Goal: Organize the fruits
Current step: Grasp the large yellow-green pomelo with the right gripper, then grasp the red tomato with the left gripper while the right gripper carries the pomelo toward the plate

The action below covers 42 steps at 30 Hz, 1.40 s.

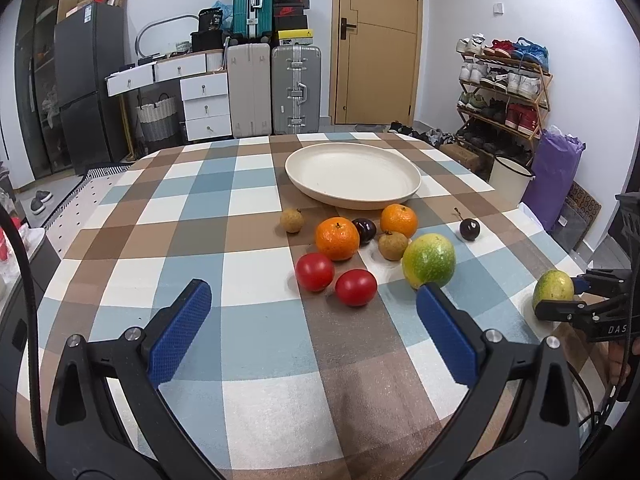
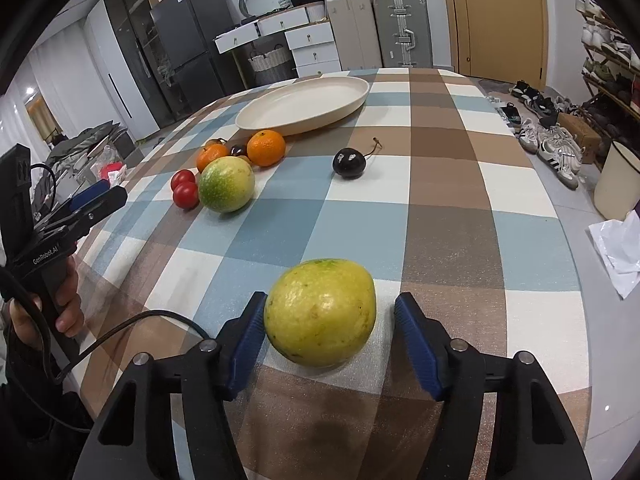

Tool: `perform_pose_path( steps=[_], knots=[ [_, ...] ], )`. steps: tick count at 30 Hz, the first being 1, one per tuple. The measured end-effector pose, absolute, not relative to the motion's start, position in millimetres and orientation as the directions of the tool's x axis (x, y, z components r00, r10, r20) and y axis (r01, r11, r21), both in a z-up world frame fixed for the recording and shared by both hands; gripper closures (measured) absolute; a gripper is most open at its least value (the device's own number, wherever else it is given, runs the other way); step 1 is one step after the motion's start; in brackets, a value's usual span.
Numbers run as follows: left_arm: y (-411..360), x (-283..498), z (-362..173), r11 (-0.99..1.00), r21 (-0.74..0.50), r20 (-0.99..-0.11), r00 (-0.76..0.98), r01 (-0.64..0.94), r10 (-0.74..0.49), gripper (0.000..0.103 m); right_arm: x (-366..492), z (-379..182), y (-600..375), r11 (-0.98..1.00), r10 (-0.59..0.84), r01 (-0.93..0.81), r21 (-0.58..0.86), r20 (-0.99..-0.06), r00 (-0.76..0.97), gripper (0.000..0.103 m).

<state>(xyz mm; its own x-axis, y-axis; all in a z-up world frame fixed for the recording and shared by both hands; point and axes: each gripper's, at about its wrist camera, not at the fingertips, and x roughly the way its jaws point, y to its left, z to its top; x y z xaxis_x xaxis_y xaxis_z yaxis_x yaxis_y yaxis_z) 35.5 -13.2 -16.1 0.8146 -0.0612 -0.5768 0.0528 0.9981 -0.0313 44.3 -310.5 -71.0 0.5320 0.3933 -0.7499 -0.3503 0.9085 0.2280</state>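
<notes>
A cream plate (image 1: 352, 160) sits empty on the checked tablecloth, also in the right wrist view (image 2: 312, 100). Before it lie two oranges (image 1: 337, 238), two red tomatoes (image 1: 355, 287), two brown longans (image 1: 393, 245), two dark cherries (image 1: 469, 229) and a green-yellow passion fruit (image 1: 429, 260). My left gripper (image 1: 312, 312) is open and empty, just short of the tomatoes. My right gripper (image 2: 330, 312) is open around a second yellow passion fruit (image 2: 320, 312) that rests on the table; the left pad is near it, the right pad apart. That fruit also shows in the left wrist view (image 1: 553, 290).
The table's near edge lies under both grippers. Suitcases (image 1: 296, 88), white drawers (image 1: 206, 100) and a dark fridge (image 1: 86, 88) stand beyond the table. A shoe rack (image 1: 504, 92) and a white bucket (image 1: 510, 178) stand to the right.
</notes>
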Motion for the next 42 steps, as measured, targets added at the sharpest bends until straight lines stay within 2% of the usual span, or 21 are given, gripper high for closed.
perform_pose_path(
  steps=[2, 3, 15, 25, 30, 38, 41, 42],
  knots=[
    [-13.4, 37.1, -15.2, 0.998, -0.037, -0.578, 0.813, 0.054, -0.065, 0.001, 45.3, -69.6, -310.3, 0.903, 0.405, -0.356, 0.239, -0.747, 0.528, 0.049],
    [-13.2, 38.3, -15.2, 0.998, -0.038, -0.578, 0.813, 0.054, -0.066, 0.001, 45.3, -68.3, -309.6, 0.903, 0.406, -0.356, 0.238, -0.744, 0.53, 0.051],
    [-16.6, 50.8, -16.6, 0.998, -0.039, -0.595, 0.801, 0.057, -0.069, 0.001, 52.6, -56.9, -301.4, 0.902, 0.406, -0.369, 0.222, -0.728, 0.553, 0.051],
    [-15.1, 82.1, -36.9, 0.998, -0.047, -0.69, 0.722, 0.032, -0.055, 0.002, 70.9, -41.1, -288.4, 0.89, 0.428, -0.398, 0.222, -0.706, 0.564, 0.051],
    [-19.2, 93.6, -45.5, 0.996, -0.068, -0.722, 0.687, 0.053, -0.086, 0.011, 78.2, -38.4, -284.6, 0.888, 0.43, -0.404, 0.218, -0.703, 0.566, 0.051],
    [-33.8, 114.0, -60.8, 0.99, -0.115, -0.777, 0.614, 0.085, -0.142, 0.041, 85.4, -37.8, -284.3, 0.886, 0.437, -0.407, 0.224, -0.701, 0.564, 0.051],
    [-37.0, 113.8, -60.8, 0.988, -0.126, -0.774, 0.613, 0.092, -0.156, 0.048, 86.5, -37.8, -284.4, 0.886, 0.437, -0.407, 0.224, -0.701, 0.564, 0.051],
    [-37.9, 114.5, -61.1, 0.986, -0.138, -0.772, 0.613, 0.096, -0.168, 0.054, 87.7, -37.8, -284.7, 0.885, 0.438, -0.407, 0.226, -0.701, 0.563, 0.051]
  ],
)
